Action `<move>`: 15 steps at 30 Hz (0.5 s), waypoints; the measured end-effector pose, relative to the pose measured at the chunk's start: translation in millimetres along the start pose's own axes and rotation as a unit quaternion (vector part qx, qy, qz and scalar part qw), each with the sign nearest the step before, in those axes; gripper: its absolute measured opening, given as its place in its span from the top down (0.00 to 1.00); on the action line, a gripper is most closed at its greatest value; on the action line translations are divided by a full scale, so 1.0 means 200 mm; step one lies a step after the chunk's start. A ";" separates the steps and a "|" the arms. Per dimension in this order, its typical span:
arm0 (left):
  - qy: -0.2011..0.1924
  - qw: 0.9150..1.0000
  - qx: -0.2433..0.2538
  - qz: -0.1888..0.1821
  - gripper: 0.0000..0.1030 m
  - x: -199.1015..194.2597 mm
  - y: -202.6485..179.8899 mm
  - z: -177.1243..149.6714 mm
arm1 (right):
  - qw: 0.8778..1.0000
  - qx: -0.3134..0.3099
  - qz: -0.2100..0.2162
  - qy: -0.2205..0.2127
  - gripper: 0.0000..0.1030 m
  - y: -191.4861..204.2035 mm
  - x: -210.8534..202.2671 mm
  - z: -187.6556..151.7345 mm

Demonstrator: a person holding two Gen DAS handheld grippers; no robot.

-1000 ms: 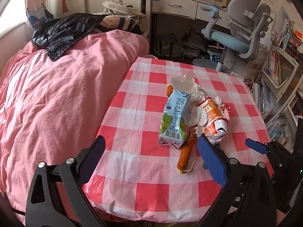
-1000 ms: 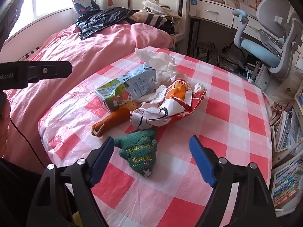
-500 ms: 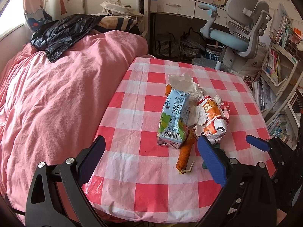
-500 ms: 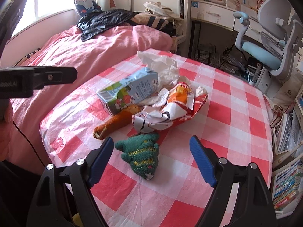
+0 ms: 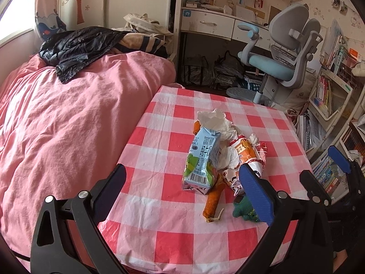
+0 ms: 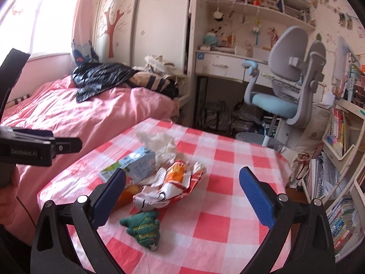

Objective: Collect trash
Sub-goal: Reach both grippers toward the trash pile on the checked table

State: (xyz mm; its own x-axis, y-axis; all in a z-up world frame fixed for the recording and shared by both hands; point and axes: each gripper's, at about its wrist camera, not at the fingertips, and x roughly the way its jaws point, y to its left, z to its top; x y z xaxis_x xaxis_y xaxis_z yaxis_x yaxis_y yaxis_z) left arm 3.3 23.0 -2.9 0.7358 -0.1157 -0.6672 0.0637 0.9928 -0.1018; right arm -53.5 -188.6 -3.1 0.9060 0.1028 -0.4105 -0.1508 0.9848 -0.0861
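Nothing is collected yet — both the left tool [image 5: 182, 187] and the right tool [image 6: 182, 187] gape wide and empty, the trash pile [image 6: 159, 171] untouched on the bench [image 6: 228, 159] just ahead.

Carton [image 5: 202, 159] left of wrapper [image 5: 247, 157], on table [image 5: 159, 246]

Tablecloth [image 5: 159, 210]: red-and-white check. Milk carton [image 5: 202, 159]: pale blue with green. Snack wrapper [image 5: 247, 154]: orange, red, white. Knitted toy [image 6: 142, 228]: green. Duvet [image 5: 68, 123], left of frame: pink.
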 end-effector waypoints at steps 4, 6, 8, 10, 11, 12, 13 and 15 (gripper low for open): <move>-0.017 1.000 -0.004 -0.008 0.07 -0.03 0.00 0.01 | 0.999 0.027 -0.003 -0.036 0.07 -0.05 -0.05 0.02; -0.021 1.000 -0.004 -0.011 0.07 -0.04 0.00 0.01 | 0.999 0.032 -0.004 -0.043 0.07 -0.05 -0.06 0.03; -0.022 1.000 -0.005 -0.012 0.07 -0.04 -0.01 0.01 | 0.998 0.030 -0.006 -0.046 0.07 -0.05 -0.06 0.03; -0.022 1.000 -0.004 -0.013 0.07 -0.04 -0.01 0.01 | 0.999 0.026 -0.007 -0.045 0.07 -0.04 -0.07 0.02; -0.022 1.000 -0.004 -0.014 0.07 -0.04 -0.01 0.01 | 0.999 0.028 -0.006 -0.045 0.07 -0.04 -0.06 0.03; -0.023 1.000 -0.004 -0.015 0.07 -0.04 -0.01 0.02 | 0.999 0.027 -0.005 -0.045 0.07 -0.04 -0.06 0.03; -0.024 1.000 -0.004 -0.016 0.07 -0.04 -0.01 0.02 | 0.999 0.026 -0.005 -0.045 0.07 -0.04 -0.06 0.03; -0.026 1.000 -0.004 -0.017 0.07 -0.04 -0.01 0.02 | 0.999 0.025 -0.004 -0.046 0.07 -0.04 -0.06 0.02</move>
State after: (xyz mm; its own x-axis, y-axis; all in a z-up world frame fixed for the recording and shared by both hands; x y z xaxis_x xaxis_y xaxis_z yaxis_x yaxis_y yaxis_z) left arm -0.9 21.5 5.6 0.7675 -0.1467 -0.6240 0.0836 0.9881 -0.1295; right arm -61.8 -196.4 7.2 0.9404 0.1044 -0.3238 -0.1247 0.9913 -0.0424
